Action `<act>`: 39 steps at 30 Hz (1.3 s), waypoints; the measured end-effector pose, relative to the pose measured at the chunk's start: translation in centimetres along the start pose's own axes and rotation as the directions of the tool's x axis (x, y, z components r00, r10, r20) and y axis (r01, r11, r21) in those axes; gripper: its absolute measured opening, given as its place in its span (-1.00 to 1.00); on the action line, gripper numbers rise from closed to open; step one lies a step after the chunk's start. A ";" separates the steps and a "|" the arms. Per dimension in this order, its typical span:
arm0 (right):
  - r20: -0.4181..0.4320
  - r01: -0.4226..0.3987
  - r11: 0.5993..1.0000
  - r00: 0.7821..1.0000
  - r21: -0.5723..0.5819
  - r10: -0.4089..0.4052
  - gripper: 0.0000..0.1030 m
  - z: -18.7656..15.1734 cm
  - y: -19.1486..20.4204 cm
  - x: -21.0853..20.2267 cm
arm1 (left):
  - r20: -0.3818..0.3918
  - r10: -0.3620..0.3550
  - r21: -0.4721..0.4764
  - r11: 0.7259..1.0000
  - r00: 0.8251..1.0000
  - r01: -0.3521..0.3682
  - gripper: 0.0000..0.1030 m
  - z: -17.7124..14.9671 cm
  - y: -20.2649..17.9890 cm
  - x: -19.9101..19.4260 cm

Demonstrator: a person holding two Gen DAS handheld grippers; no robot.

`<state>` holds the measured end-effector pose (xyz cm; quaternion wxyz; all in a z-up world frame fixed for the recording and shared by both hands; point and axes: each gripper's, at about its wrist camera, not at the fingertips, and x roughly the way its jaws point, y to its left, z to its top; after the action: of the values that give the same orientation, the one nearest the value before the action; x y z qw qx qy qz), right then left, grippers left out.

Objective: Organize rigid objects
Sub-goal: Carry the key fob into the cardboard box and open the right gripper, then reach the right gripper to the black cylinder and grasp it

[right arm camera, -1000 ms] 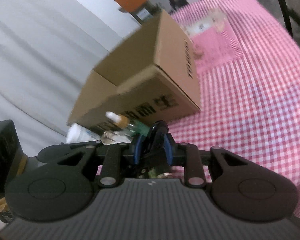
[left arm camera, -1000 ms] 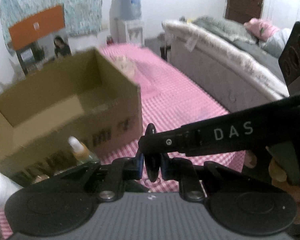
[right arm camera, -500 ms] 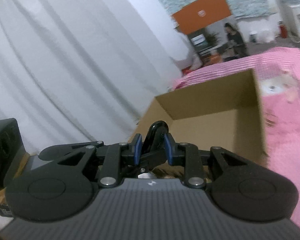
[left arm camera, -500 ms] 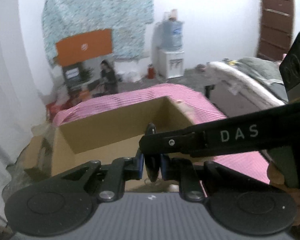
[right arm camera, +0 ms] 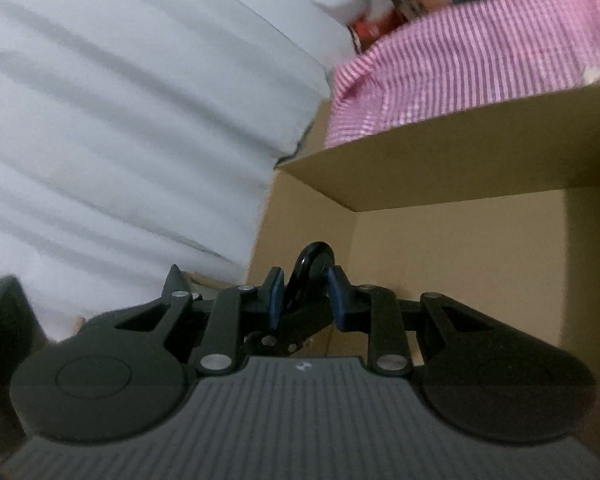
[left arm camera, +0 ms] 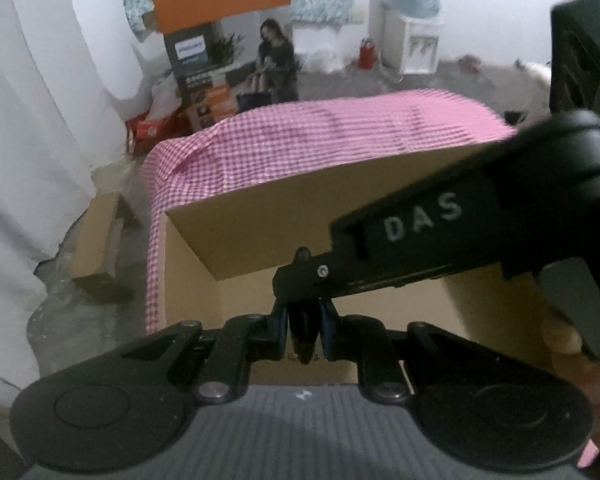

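My left gripper [left arm camera: 304, 326] is shut on a small black object [left arm camera: 303, 332] with a round disc top, held over the open brown cardboard box [left arm camera: 268, 236]. My right gripper [right arm camera: 305, 300] grips the same kind of black disc-topped object [right arm camera: 314, 268], its blue pads [right arm camera: 275, 298] against it, also over the box [right arm camera: 440, 152]. The right gripper's black body marked DAS [left arm camera: 440, 232] crosses the left wrist view just above my left fingers. The box floor below looks bare where it shows.
The box stands on a table with a pink checked cloth [left arm camera: 320, 148]. White curtains [right arm camera: 120, 120] hang at the left. On the floor lie a small cardboard box [left arm camera: 100, 248] and printed cartons [left arm camera: 204, 80]; a water dispenser [left arm camera: 412, 16] stands at the back.
Both grippers rose from in front of the box's side and moved over its open top, now tilted down into it. The bottles by the box have left view.
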<state>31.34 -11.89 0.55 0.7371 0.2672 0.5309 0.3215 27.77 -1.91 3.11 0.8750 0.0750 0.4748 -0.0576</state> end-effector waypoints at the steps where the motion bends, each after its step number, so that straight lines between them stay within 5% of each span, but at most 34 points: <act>1: -0.008 0.004 1.000 1.000 0.015 -0.003 -0.55 0.6 -0.3 0.9 | -0.014 0.010 0.004 1.000 1.000 -0.010 -0.67 0.3 0.2 0.7; 7: -0.047 0.010 0.994 0.999 0.113 -0.005 -0.49 1.8 -2.6 4.5 | -0.065 0.070 0.034 0.997 0.995 -0.068 -0.58 1.0 0.9 3.8; 13: -0.049 0.010 0.990 0.999 0.140 -0.003 -0.34 2.0 -4.1 5.7 | -0.038 0.058 0.030 0.998 0.998 -0.057 -0.44 0.5 1.0 2.2; 21: 0.010 -0.016 0.997 1.000 0.073 0.015 -0.29 0.2 -2.7 0.5 | 0.077 0.030 0.013 0.999 0.997 -0.031 0.00 0.3 1.0 -3.2; 28: 0.122 -0.079 0.997 0.989 -0.011 0.080 -0.22 -4.0 -1.1 -7.8 | 0.212 -0.017 0.023 1.000 0.977 0.012 0.51 -2.5 -0.2 -10.4; 34: 0.213 -0.102 0.992 0.970 -0.078 0.116 -0.19 -10.1 -1.3 -15.2 | 0.252 -0.091 0.043 0.996 0.964 0.082 0.54 -6.6 -2.3 -14.3; 39: 0.273 -0.027 0.989 0.960 -0.142 0.066 -0.18 -16.3 -2.6 -19.1 | 0.244 -0.189 0.075 0.982 0.951 0.176 0.55 -10.8 -5.2 -15.0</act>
<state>11.88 -27.14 5.53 0.8130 0.2709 0.3927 0.3339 9.85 -4.57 9.44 0.9165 0.0456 0.3639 -0.1596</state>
